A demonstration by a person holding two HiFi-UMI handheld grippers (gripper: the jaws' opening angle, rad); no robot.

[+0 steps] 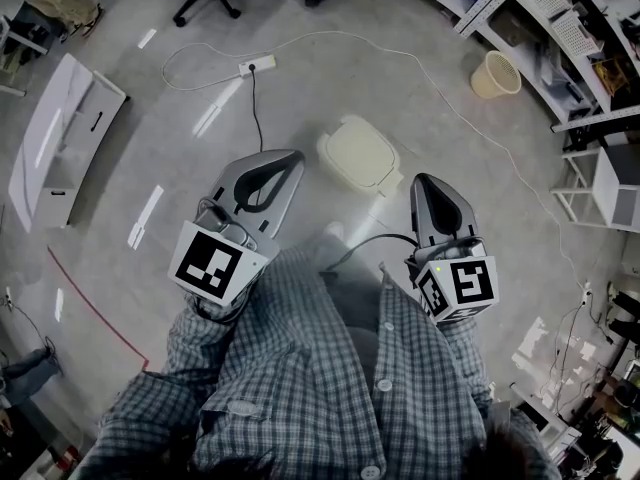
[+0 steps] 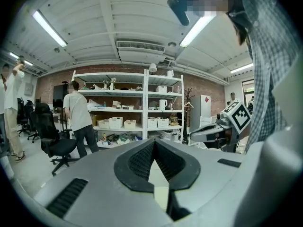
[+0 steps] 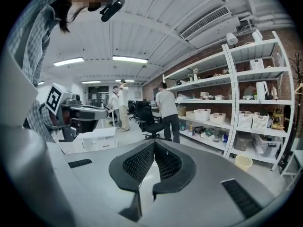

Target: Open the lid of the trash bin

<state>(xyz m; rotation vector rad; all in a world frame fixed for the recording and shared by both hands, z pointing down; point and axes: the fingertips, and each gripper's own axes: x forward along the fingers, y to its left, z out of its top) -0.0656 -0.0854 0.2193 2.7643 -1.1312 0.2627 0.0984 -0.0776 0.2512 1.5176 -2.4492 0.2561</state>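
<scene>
Head view looks steeply down on the trash bin [image 1: 364,164], which stands on the grey floor [image 1: 180,158] just ahead of the person, between the two raised grippers and a little beyond them. Its cream lid [image 1: 355,146] lies flat over the top and looks shut, so the opening does not appear to have begun.

The left gripper [image 1: 292,158] hangs near the bin's left side and the right gripper [image 1: 426,181] near its right, neither touching it. In the left gripper view the left gripper's [image 2: 154,142] jaws meet at their tips with nothing between them. The right gripper view shows the right gripper's [image 3: 154,143] jaws together in the same way, also empty. Both of those views look out level across the room at shelving and people, not down at the bin, so the grippers are not aimed at it.

Judged from this, the whole task is left: bring a gripper down to the lid's edge, catch it, and lift.

Farther off, a power strip [image 1: 258,65] with its cable and a pale yellow basket [image 1: 497,73] sit on the floor, well apart from the bin.
</scene>
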